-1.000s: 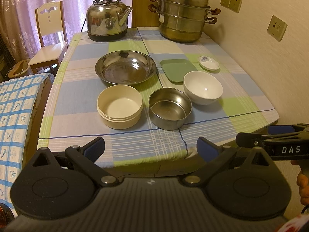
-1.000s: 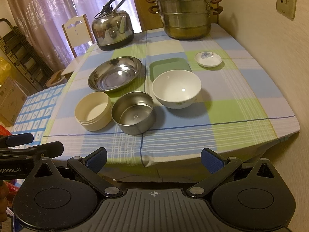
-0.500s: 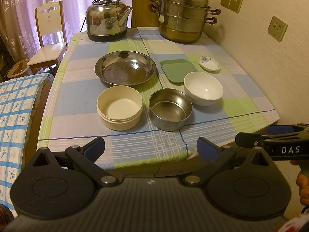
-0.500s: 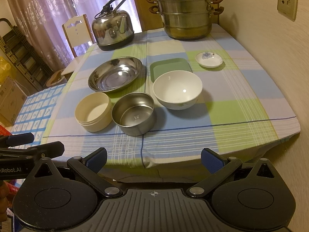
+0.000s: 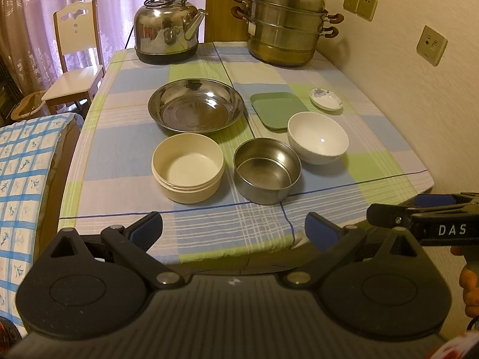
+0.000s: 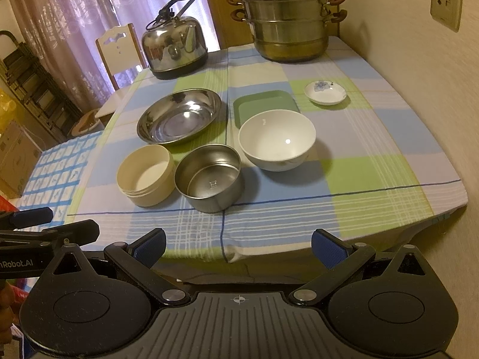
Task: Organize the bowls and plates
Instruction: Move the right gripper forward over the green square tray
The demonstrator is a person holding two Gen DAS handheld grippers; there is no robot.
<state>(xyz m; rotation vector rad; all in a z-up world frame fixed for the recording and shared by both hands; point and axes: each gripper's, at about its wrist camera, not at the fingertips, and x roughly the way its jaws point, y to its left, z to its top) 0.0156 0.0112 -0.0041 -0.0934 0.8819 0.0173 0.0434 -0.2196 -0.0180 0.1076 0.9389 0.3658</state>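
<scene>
On the checked tablecloth stand a cream bowl (image 5: 188,167) (image 6: 145,174), a steel bowl (image 5: 267,170) (image 6: 208,177) and a white bowl (image 5: 318,137) (image 6: 277,139) in a near row. Behind them lie a wide steel plate (image 5: 196,108) (image 6: 179,115), a green square plate (image 5: 277,109) (image 6: 263,104) and a small white flowered saucer (image 5: 325,102) (image 6: 325,92). My left gripper (image 5: 233,229) hangs open before the table's near edge, holding nothing. My right gripper (image 6: 238,244) is likewise open and empty, just short of that edge, to the right of the left one.
A steel kettle (image 5: 169,37) (image 6: 175,52) and a stacked steamer pot (image 5: 284,37) (image 6: 287,21) stand at the table's far end. A wall with sockets runs along the right. A wooden chair (image 5: 76,59) and a blue-checked covered surface (image 5: 21,179) sit to the left.
Both views have crept very slightly towards the table. Nothing on the table has moved and both grippers stay open.
</scene>
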